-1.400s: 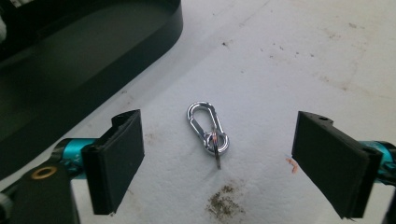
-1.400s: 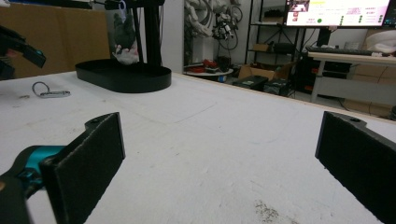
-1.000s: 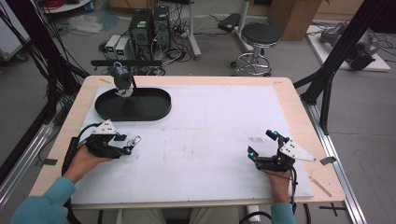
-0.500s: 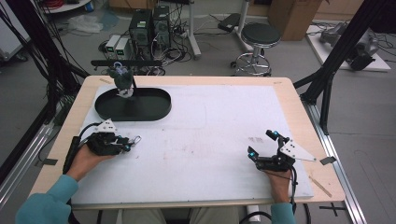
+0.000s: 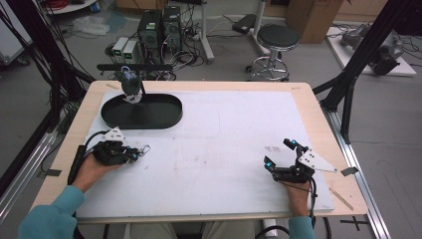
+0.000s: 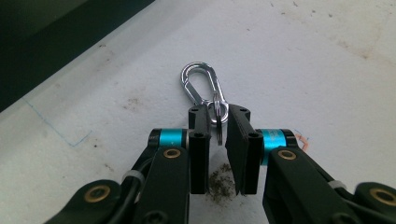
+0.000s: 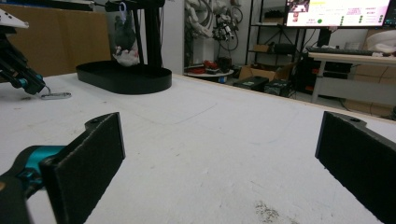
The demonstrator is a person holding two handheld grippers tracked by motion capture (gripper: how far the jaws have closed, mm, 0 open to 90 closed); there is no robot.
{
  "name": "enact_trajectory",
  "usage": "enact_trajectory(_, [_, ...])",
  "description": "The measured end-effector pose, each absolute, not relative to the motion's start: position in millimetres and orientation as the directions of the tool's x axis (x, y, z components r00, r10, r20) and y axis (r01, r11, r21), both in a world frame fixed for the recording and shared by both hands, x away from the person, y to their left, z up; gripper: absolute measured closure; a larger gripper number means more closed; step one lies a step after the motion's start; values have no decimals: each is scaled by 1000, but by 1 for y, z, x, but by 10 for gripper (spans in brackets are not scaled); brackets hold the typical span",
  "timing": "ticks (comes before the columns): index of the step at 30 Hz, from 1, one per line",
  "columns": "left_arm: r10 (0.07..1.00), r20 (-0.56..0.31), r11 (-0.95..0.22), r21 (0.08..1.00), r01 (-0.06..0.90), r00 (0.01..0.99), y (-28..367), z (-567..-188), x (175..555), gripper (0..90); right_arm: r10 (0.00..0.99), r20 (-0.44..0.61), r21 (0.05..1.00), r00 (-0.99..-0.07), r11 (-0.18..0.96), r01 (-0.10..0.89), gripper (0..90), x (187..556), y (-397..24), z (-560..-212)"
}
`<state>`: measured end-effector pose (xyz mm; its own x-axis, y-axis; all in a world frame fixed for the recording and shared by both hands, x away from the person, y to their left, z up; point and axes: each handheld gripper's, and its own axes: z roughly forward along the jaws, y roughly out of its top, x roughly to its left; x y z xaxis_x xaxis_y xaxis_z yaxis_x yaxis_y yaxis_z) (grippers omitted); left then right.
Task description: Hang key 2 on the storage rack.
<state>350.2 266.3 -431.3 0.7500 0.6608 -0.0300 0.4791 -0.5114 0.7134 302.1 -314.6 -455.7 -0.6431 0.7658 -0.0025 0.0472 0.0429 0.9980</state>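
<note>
Left gripper sits near the table's left edge, just short of the black oval tray. Its fingers have just been closing and now pinch the key ring on the silver carabiner, which lies flat on the white mat, pointing right. Mid-table is bare mat, plenty of room between the hands. Right gripper rests near the front right edge, fingers spread wide, nothing between them.

a lab: computer towers and cables on the floor, black camera frame, monitor.
</note>
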Motion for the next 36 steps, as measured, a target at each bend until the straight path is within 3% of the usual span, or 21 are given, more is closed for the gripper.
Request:
enact_trajectory(10, [655,-28,-511,721,469,755,266,-431,350,871,765,-6,998,-643,46,45,6,302,-315,-456])
enact_trajectory(22, [656,-15,-499,742,449,755,268,-427,348,880,766,-4,998,-643,45,47,6,302,-314,-456])
enact_trajectory(36, [683,-14,-393,836,383,731,278,-399,350,881,767,-6,998,-642,46,47,6,302,-314,-456])
